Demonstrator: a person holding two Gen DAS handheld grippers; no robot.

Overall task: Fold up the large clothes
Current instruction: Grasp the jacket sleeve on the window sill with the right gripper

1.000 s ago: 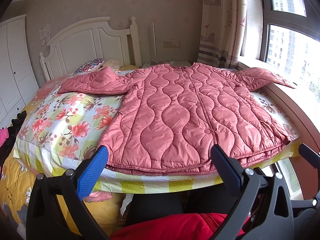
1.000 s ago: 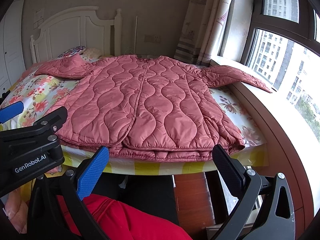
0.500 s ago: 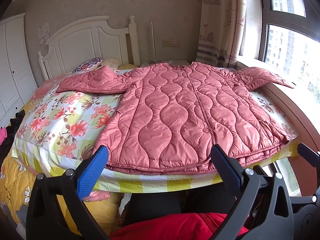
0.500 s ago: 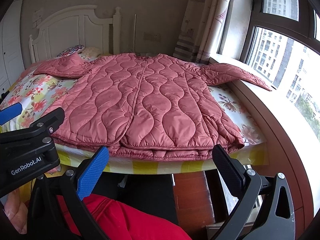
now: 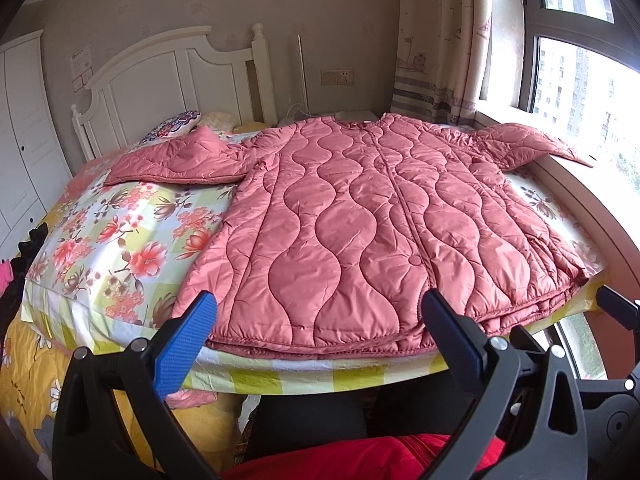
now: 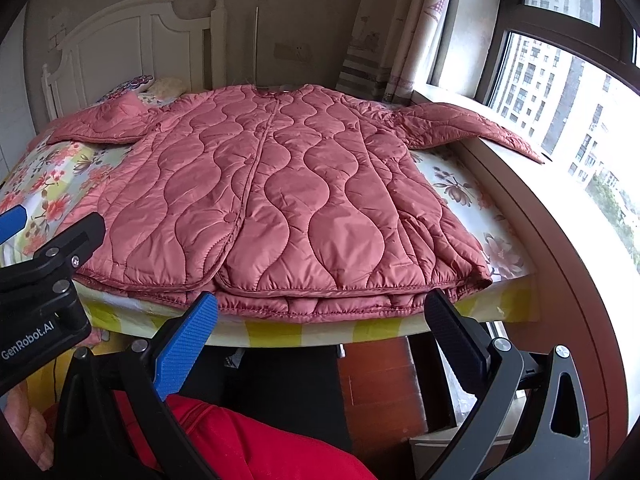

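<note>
Both the left gripper (image 5: pixel 318 322) and right gripper (image 6: pixel 320 320) were spread, empty. Risk: the slippery jacket (image 6: pixel 276 200) sliding off the bed (image 6: pixel 460 184).

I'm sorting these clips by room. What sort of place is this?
A bedroom, most likely: a bed with a white headboard and floral sheet, a white wardrobe, and a curtained window. A pink quilted coat lies spread on the bed.

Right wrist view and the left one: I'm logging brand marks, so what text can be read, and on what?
"GenRobot.AI": white lettering on the left gripper body, seen in the right wrist view.
Paper notice on the wall beside the headboard: too small to read.
Nothing else legible; the pink quilted jacket shows no label.
</note>
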